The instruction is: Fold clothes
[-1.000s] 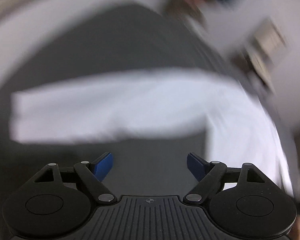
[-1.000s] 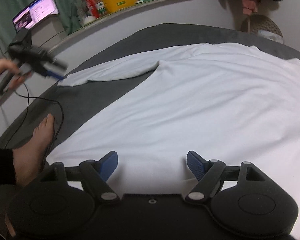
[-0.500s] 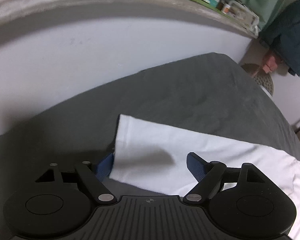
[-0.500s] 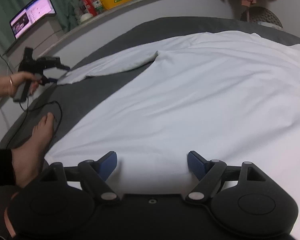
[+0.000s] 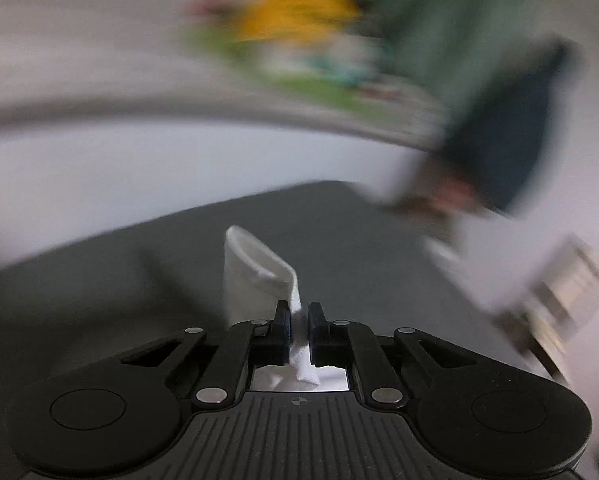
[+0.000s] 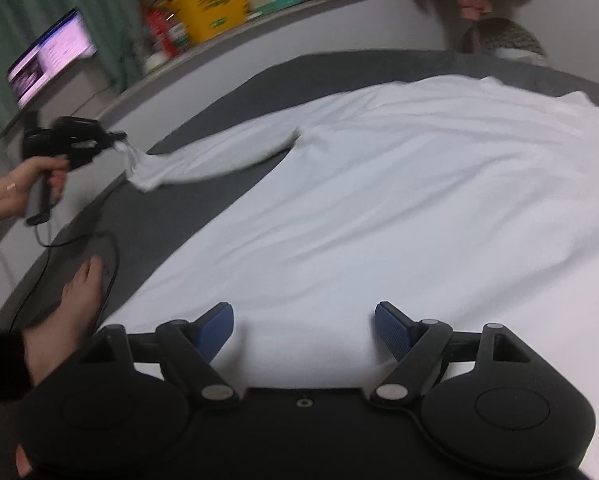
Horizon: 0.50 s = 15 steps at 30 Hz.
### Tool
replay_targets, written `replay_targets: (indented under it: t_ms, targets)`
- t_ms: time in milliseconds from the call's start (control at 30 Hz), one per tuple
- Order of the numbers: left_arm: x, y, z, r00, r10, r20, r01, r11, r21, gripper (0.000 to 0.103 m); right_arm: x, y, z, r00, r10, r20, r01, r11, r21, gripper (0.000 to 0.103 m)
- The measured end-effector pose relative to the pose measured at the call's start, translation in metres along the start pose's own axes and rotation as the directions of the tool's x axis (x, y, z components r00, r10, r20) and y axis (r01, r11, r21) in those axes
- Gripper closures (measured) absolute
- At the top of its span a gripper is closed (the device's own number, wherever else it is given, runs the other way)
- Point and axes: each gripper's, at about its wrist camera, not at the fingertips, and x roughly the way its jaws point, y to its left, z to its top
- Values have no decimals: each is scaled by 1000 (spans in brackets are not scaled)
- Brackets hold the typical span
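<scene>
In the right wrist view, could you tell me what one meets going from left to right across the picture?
Hand → left gripper, closing on the cuff → white sleeve → white shirt body.

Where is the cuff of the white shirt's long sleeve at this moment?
In the left wrist view, the sleeve cuff sits between the closing left gripper jaws, above the dark grey bed cover, far left in the right view.

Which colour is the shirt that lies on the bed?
White, plain; the shirt shows best in the right wrist view.

Left wrist view faces the wall, close over the sleeve [image 5: 259, 276]; right wrist view shows that sleeve [image 6: 203, 160] at ten o'clock.
</scene>
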Motion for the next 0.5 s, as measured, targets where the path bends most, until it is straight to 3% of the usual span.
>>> replay_targets:
  t_ms: [67, 100, 133, 200, 233, 300, 333, 433, 500]
  targets:
    - [-3, -58, 3, 986, -160, -34, 164, 974, 155, 95, -10, -13, 9, 999, 16, 41, -19, 997, 79, 26]
    - [-8, -86, 0, 971, -231, -54, 237, 951, 200, 95, -15, -21, 14, 997, 30, 64, -38, 992, 124, 26]
    - [-14, -115, -7, 944, -320, -82, 331, 917, 225, 95, -22, -30, 17, 995, 46, 92, -61, 983, 170, 26]
    - [-26, -172, -27, 865, -476, -160, 502, 819, 279, 95, -35, -47, 24, 986, 73, 148, -110, 960, 259, 26]
    - [-34, -198, -47, 824, -518, -229, 566, 759, 322, 95, -42, -57, 26, 981, 81, 175, -131, 945, 298, 26]
    - [-48, -250, -88, 730, -573, -373, 683, 620, 385, 95, -55, -79, 28, 972, 86, 220, -166, 911, 378, 26]
    - [-49, -266, -112, 695, -563, -447, 718, 573, 395, 95, -59, -89, 27, 969, 93, 231, -185, 890, 417, 26]
    - [-39, -285, -179, 615, -481, -626, 770, 538, 343, 95, -50, -112, 18, 964, 163, 209, -252, 809, 532, 23]
    - [-34, -284, -209, 600, -417, -683, 762, 556, 331, 95, -42, -125, 12, 960, 204, 190, -278, 751, 599, 23]
